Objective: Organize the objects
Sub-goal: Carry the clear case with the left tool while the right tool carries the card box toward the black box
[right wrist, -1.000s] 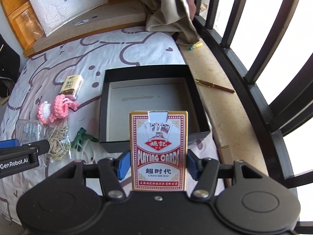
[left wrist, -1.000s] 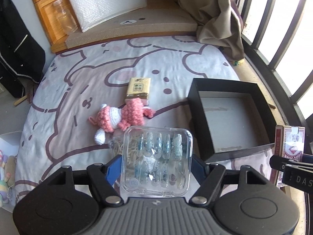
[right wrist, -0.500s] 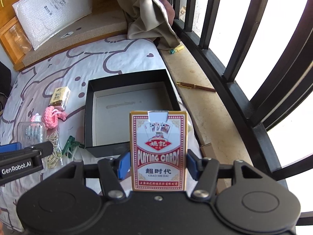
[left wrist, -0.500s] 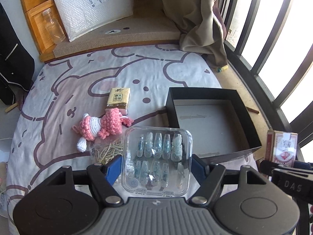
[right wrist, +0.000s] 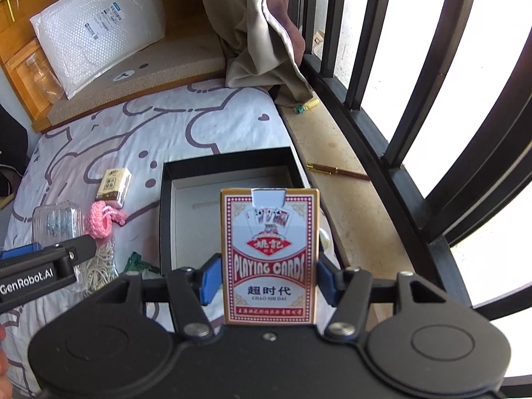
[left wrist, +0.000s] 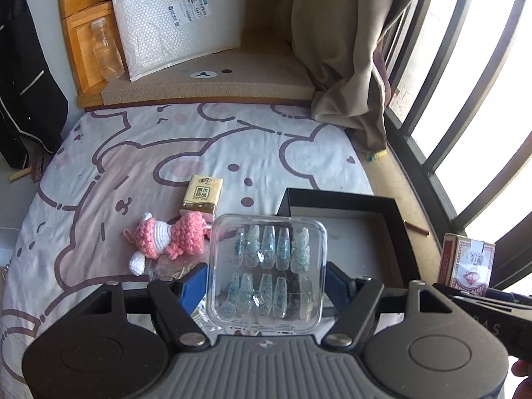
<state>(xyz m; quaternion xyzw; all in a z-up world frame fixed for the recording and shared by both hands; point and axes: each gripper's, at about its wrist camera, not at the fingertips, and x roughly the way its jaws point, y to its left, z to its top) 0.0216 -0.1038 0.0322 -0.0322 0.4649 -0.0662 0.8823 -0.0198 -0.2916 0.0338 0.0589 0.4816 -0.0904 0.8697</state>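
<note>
Bedsheet (left wrist: 139,153) clutter (doll (left wrist: 166,242), tissues (left wrist: 201,196))

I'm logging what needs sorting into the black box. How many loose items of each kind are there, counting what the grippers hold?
Clear case of press-on nails, in left gripper: 1
Playing card pack, in right gripper: 1
Tissue pack: 1
Pink crochet toy: 1
Bag of rubber bands: 1
Green clip: 1
Total: 6
</note>
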